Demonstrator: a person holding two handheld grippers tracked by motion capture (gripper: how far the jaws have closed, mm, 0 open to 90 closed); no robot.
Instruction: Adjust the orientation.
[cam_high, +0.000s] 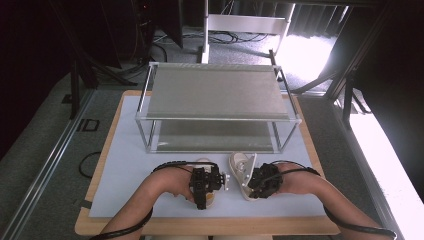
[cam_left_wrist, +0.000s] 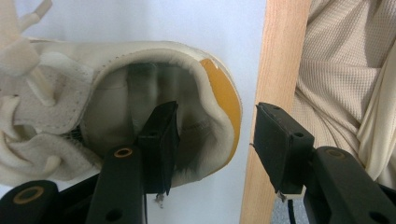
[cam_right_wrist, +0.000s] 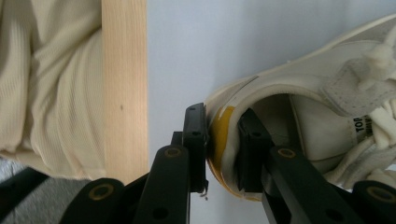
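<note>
Two cream lace-up sneakers lie on the white mat (cam_high: 130, 170) near the front edge. The left shoe (cam_high: 206, 163) has a yellow heel tab (cam_left_wrist: 224, 93). My left gripper (cam_left_wrist: 217, 114) straddles its heel wall with one jaw inside the shoe's opening (cam_left_wrist: 140, 107) and the other outside. A gap shows between the outer pad (cam_left_wrist: 275, 135) and the heel, so it is open. My right gripper (cam_right_wrist: 220, 116) is shut on the heel of the right shoe (cam_right_wrist: 327, 93), pinching the heel wall by its yellow tab. In the high view both grippers (cam_high: 202, 192) (cam_high: 255, 187) sit side by side over the shoes (cam_high: 242, 167).
A two-level metal and mesh rack (cam_high: 215, 92) stands at the back of the mat. The wooden table edge (cam_left_wrist: 280, 56) (cam_right_wrist: 123, 70) runs close behind both shoes' heels, with the person's cream knit top (cam_left_wrist: 345, 70) just past it. Cables trail from both grippers along the forearms.
</note>
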